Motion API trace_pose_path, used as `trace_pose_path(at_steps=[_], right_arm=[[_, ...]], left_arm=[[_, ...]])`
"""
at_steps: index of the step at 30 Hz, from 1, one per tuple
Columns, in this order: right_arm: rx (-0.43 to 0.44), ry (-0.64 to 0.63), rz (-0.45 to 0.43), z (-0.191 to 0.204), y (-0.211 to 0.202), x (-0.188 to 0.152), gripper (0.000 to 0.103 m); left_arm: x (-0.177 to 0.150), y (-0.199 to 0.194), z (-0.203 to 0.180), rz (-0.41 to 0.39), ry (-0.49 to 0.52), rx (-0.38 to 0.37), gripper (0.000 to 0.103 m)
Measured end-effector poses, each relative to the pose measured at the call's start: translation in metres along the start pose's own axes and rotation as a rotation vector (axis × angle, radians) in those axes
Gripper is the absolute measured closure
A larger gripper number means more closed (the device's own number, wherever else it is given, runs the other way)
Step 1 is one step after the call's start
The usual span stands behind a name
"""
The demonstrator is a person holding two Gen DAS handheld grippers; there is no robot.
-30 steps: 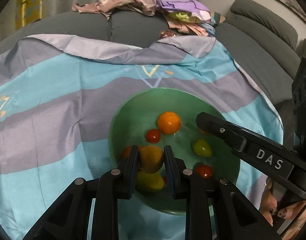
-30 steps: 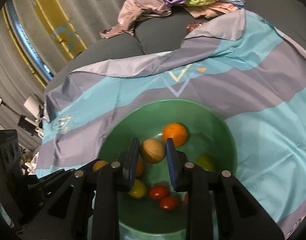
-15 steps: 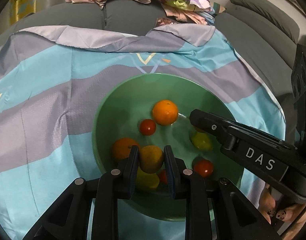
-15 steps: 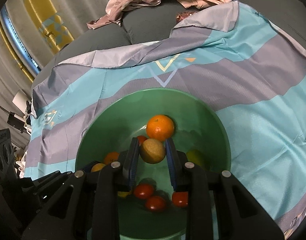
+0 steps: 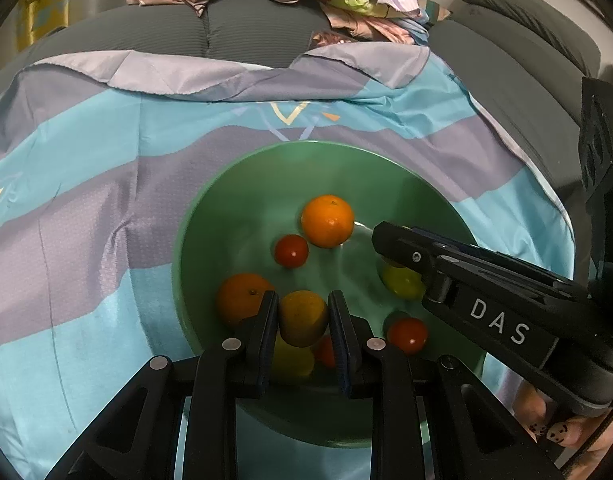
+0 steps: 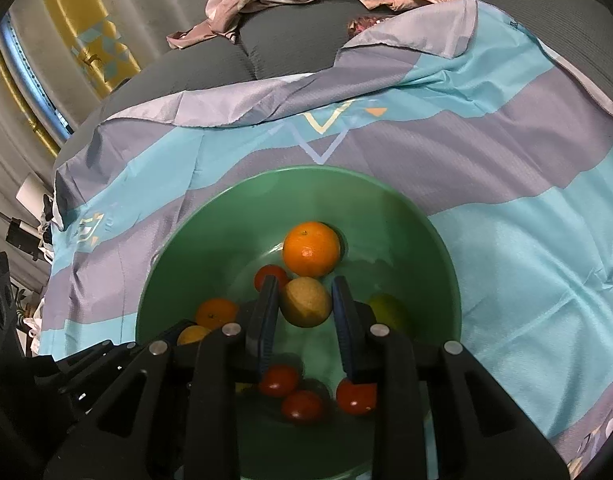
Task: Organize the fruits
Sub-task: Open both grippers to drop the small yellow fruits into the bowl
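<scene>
Both claws lowered, gripping round matte fruits

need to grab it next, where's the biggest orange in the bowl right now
In the right wrist view the big orange sits near the middle of the green bowl, just beyond the tan fruit clamped in the right gripper, with a red tomato at its lower left.
</scene>
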State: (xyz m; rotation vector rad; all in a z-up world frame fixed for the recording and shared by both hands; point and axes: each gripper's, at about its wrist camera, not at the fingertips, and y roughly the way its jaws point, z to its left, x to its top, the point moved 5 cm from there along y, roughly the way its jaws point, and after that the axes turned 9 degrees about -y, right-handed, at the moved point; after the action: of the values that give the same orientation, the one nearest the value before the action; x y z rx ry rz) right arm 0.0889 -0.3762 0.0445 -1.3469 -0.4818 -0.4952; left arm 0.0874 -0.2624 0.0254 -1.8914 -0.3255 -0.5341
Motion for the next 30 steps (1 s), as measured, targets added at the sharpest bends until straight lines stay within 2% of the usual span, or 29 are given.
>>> trace_pose_path(at_steps=[12, 14, 15, 19, 23, 28, 30], right_arm=[[-0.019, 0.001, 0.009, -0.002, 0.002, -0.001, 0.074], [-0.022, 0.007, 0.006, -0.003, 0.001, -0.001, 0.072], [-0.023, 0.01, 0.001, -0.004, -0.001, -0.001, 0.068], [-0.023, 0.017, -0.03, -0.004, -0.01, 0.001, 0.054], [-0.016, 0.014, -0.06, -0.001, -0.019, 0.004, 0.046], [-0.012, 0.005, -0.1, 0.003, -0.031, 0.007, 0.038], [-0.018, 0.005, -0.111, 0.003, -0.036, 0.007, 0.037]], left_arm=[[0.001, 0.0, -0.001, -0.01, -0.008, -0.005, 0.078], [0.002, -0.003, -0.001, -0.024, -0.011, 0.001, 0.078], [0.002, -0.005, -0.001, -0.028, -0.01, 0.005, 0.077], [0.004, -0.016, -0.002, -0.05, -0.001, 0.013, 0.05], [0.007, -0.031, -0.003, -0.084, 0.007, 0.018, 0.046], [0.008, -0.048, -0.003, -0.123, 0.013, 0.042, 0.025], [0.008, -0.054, -0.002, -0.143, 0.017, 0.058, 0.024]])
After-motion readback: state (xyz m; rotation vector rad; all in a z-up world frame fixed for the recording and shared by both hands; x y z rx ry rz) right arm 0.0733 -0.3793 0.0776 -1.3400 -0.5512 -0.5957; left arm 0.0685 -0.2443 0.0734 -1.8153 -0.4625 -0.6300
